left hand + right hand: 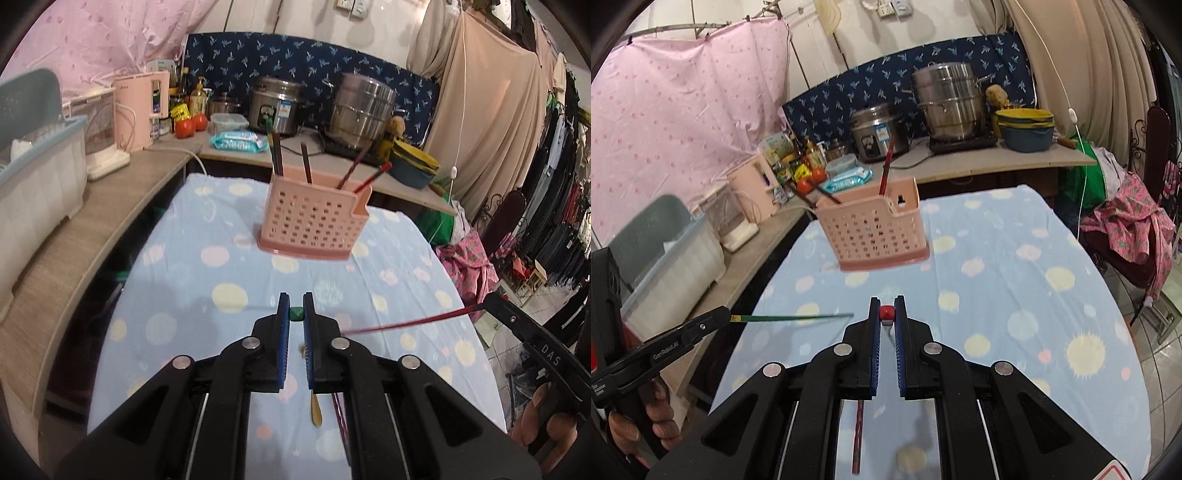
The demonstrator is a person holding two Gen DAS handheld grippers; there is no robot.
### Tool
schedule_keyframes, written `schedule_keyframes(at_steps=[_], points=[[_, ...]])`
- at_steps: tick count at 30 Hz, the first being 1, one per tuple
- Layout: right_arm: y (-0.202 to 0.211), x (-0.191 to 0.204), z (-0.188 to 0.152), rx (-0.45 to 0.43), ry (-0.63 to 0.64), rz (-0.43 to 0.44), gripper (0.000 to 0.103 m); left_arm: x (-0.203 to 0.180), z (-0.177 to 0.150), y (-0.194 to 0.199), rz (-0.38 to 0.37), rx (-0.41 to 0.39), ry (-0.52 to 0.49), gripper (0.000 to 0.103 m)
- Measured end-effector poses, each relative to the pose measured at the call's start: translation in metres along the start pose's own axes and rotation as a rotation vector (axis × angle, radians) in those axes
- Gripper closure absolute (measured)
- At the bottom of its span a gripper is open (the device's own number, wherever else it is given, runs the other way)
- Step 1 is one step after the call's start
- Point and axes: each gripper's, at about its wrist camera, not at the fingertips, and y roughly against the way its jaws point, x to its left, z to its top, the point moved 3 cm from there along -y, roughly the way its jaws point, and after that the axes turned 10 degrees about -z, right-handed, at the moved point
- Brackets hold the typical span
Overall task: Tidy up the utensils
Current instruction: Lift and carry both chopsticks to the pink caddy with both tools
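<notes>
My left gripper is shut on the green chopstick, whose end shows between the blue pads. In the right wrist view that green chopstick pokes out sideways over the table. My right gripper is shut on the red chopstick, which in the left wrist view is a thin red chopstick pointing left. Both grippers hang above the spotted blue tablecloth, short of the pink perforated utensil holder, which stands upright with several chopsticks in it.
A gold-handled utensil and a dark red chopstick lie on the cloth beneath the grippers. A counter to the left carries a dish rack and a pink kettle. Steel pots stand behind. Clothes hang at the right.
</notes>
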Motion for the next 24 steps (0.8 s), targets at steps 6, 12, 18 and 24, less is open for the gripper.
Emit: schedule_keyframes(at_steps=[6,12,18,24], points=[[-0.01,-0.005,0.032,-0.039,-0.026,-0.001,0.096,0.002,0.036,-0.009,0.019,-0.049,-0.015,0.096],[-0.021,-0.011,0.062,-0.07,-0.06,0.002,0.096,0.003,0.075,-0.011,0.024,-0.107,-0.026,0.096],[-0.027,-0.015,0.102,-0.136,-0.085,0.007,0.096,-0.009,0.124,-0.01,0.005,-0.19,-0.053,0.096],[-0.037,-0.015,0.149,-0.21,-0.105,-0.008,0.096,-0.029,0.175,-0.019,-0.035,-0.271,-0.074,0.096]])
